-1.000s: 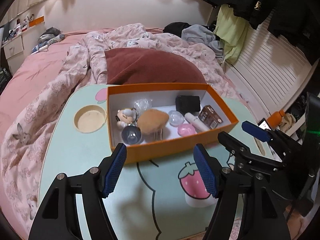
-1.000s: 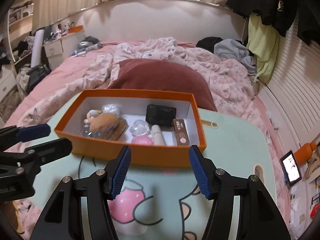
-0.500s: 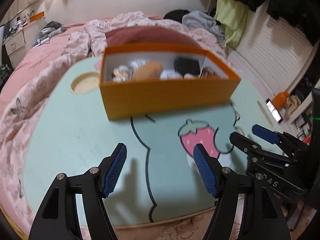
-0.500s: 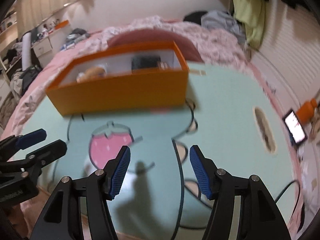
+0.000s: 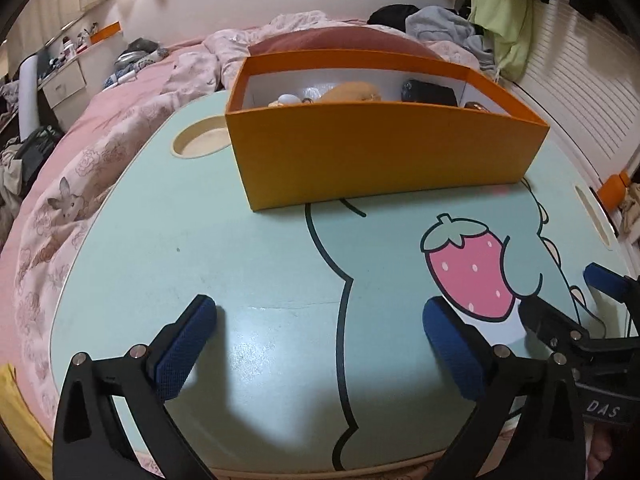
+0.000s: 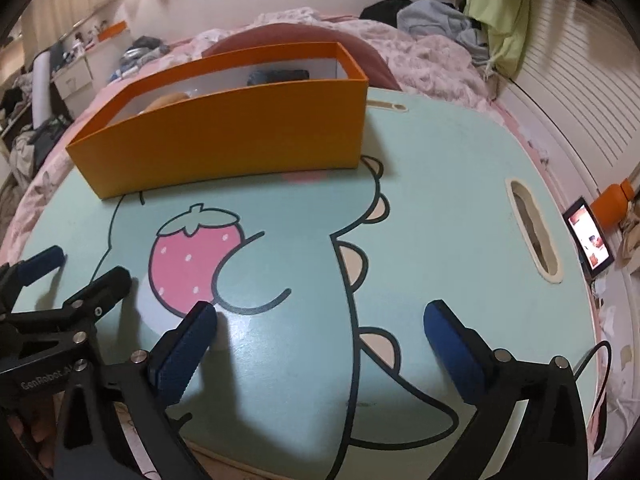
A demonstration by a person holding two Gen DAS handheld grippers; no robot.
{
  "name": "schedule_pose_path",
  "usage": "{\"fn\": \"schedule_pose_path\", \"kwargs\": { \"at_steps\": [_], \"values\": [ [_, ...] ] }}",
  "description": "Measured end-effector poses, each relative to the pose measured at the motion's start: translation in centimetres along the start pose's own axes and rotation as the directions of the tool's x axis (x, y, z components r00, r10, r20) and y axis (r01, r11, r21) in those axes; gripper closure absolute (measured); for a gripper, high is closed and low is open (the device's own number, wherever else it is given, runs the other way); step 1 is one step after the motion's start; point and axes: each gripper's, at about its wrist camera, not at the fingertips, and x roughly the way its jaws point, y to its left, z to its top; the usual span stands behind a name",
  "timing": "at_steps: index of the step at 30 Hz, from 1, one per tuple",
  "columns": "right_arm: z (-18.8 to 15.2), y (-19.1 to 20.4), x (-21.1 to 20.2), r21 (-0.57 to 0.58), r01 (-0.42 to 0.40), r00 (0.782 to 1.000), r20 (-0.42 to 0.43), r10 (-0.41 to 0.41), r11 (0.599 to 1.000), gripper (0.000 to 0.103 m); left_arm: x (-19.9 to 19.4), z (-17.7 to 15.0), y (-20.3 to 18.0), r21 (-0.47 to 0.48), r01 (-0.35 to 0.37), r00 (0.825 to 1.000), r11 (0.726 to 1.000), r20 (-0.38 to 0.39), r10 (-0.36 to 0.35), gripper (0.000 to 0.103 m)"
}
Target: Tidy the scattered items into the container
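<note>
Both my tools are spreading apart with nothing between them: left tool (image 5: 320,344) and right tool (image 6: 320,344), textured blue pads low over the smooth mint counter (image 5: 200,240). The orange cardboard box (image 5: 384,156) sits at the counter's far side, items (image 5: 356,92) inside.

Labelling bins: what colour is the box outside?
Orange box, clearest in the left wrist view.
</note>
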Motion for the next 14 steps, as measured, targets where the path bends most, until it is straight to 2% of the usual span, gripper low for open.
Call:
{"fn": "schedule_pose_path", "kwargs": {
  "at_steps": [14],
  "values": [
    [0.06, 0.04, 0.02, 0.002, 0.001, 1.000, -0.001, -0.001, 1.000, 0.000, -0.07, 0.03, -0.13, 0.001, 0.002, 1.000, 1.000, 0.003, -0.002, 0.000]
  ]
}}
